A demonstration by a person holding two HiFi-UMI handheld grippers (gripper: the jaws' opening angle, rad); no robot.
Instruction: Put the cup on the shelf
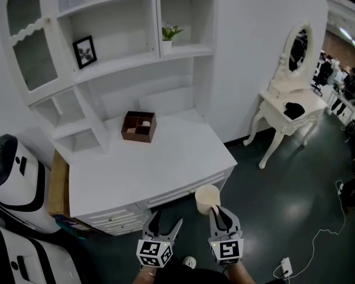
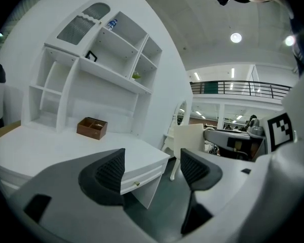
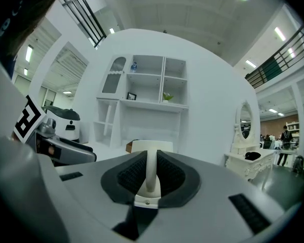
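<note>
A cream cup (image 1: 207, 197) hangs in front of the white desk's near right corner, held by its handle. My right gripper (image 1: 216, 212) is shut on that handle; in the right gripper view the cup (image 3: 152, 147) stands upright just beyond the pads (image 3: 133, 174), with the handle pinched between them. My left gripper (image 1: 164, 222) is beside it on the left, open and with nothing between its fingers (image 2: 110, 171). The white shelf unit (image 1: 127, 61) rises at the back of the desk, well beyond both grippers.
A brown wooden box (image 1: 138, 126) sits on the desk top (image 1: 154, 164). A small picture frame (image 1: 84, 51) and a potted plant (image 1: 168, 37) stand on the shelves. A white dressing table with mirror (image 1: 290, 108) is to the right, and a white machine (image 1: 12, 170) to the left.
</note>
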